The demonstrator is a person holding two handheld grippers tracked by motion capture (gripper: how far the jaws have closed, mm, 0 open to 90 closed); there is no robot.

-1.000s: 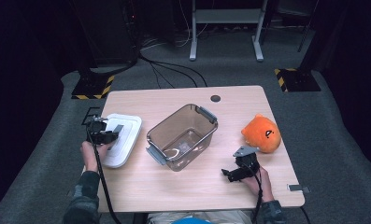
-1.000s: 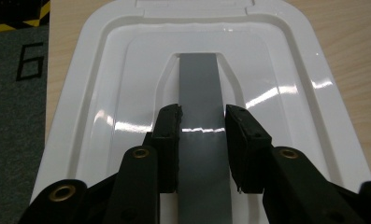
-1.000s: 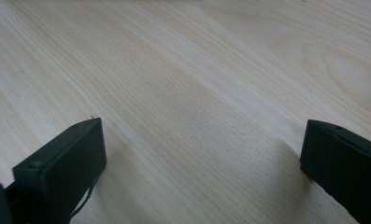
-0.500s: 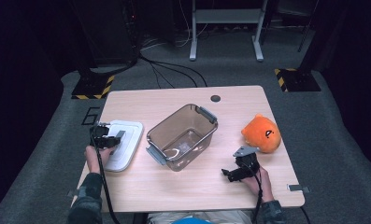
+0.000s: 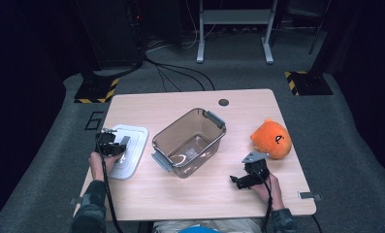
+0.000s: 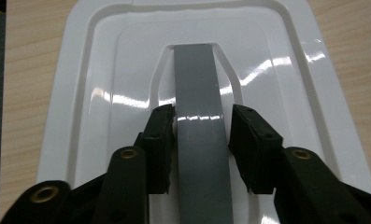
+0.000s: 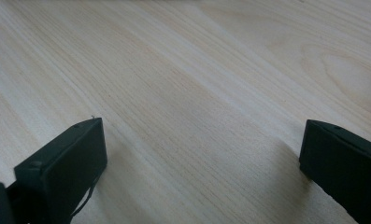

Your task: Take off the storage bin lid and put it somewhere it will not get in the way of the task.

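Lid (image 5: 127,151) left of bin (image 5: 189,141), plush (image 5: 271,139) right.

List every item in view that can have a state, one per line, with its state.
white lid: off the bin, flat on the table, grey handle up.
clear bin: open, upright, nothing in it.
orange plush: on the table, untouched.
left gripper: jaws straddle the handle, have just been opening, right-hand pad clear of it.
right gripper: open, over bare table.

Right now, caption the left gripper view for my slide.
Left gripper open astride the grey handle of the white lid.
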